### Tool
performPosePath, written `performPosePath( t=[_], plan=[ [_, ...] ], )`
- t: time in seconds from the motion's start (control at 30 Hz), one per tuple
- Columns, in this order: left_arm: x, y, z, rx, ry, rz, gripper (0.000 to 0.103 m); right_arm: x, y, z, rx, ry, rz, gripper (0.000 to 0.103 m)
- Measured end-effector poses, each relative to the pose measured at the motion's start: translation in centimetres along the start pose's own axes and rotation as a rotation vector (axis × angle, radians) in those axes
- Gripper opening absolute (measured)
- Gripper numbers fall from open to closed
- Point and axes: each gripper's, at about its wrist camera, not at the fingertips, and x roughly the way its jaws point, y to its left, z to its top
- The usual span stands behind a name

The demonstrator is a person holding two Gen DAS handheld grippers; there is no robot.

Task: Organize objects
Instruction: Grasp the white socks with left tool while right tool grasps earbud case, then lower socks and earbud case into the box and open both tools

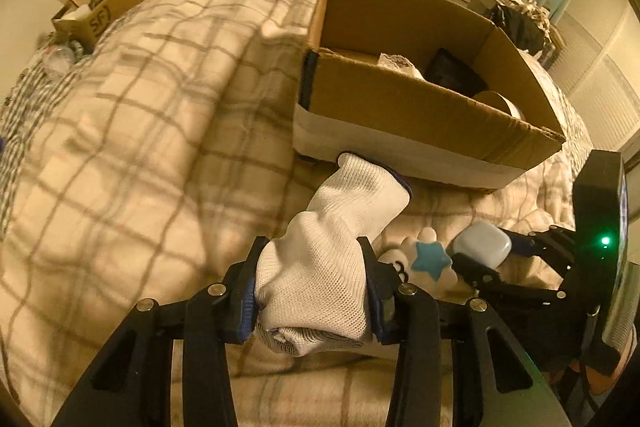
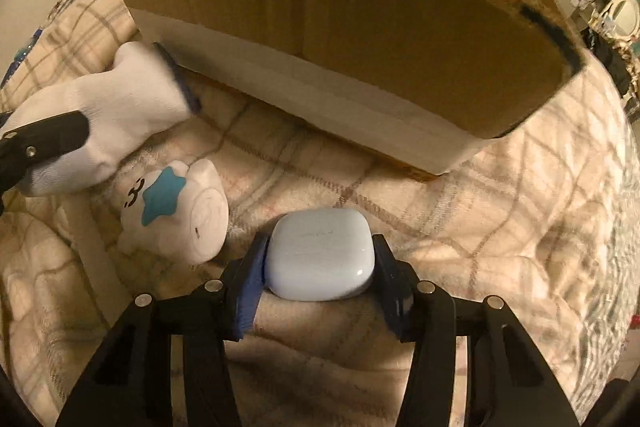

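White knit glove (image 1: 320,267) pinched in the left gripper (image 1: 312,287), pale blue earbud case (image 2: 320,255) squeezed in the right gripper (image 2: 320,267).

Both sets of jaws clamp their items by the sides, low over the plaid bed (image 1: 140,147), likely for carrying to the cardboard box (image 1: 400,107) just ahead. Star-marked white toy (image 2: 176,211) lies between them. Box contents mostly hidden: something dark, something white.
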Motion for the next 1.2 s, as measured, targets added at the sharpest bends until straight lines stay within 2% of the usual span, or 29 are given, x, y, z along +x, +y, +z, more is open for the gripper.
performPosePath(
  t=[0.3,0.5,0.73,0.93,1.2],
  plan=[
    [-5.0,-1.3,-1.0,0.021,-0.050,0.002,0.042,-7.0,-0.6,-1.6,0.047,-0.104,0.022,0.049],
    [-8.9,-2.9,-1.7,0.053,-0.113,-0.018,0.042,-13.4,-0.7,-2.3,0.065,-0.203,0.007,0.049],
    [-12.0,-3.9,-1.7,0.060,-0.164,-0.028,0.042,-19.3,0.5,-1.6,0.071,-0.311,-0.032,0.049],
    [-13.5,-4.0,-0.1,0.081,-0.204,-0.020,0.042,-22.0,0.9,-0.8,0.056,-0.356,-0.040,0.049],
    [-13.6,-4.4,3.9,0.112,-0.241,-0.019,0.042,-22.3,0.2,2.4,0.056,-0.383,-0.023,0.049]
  ],
)
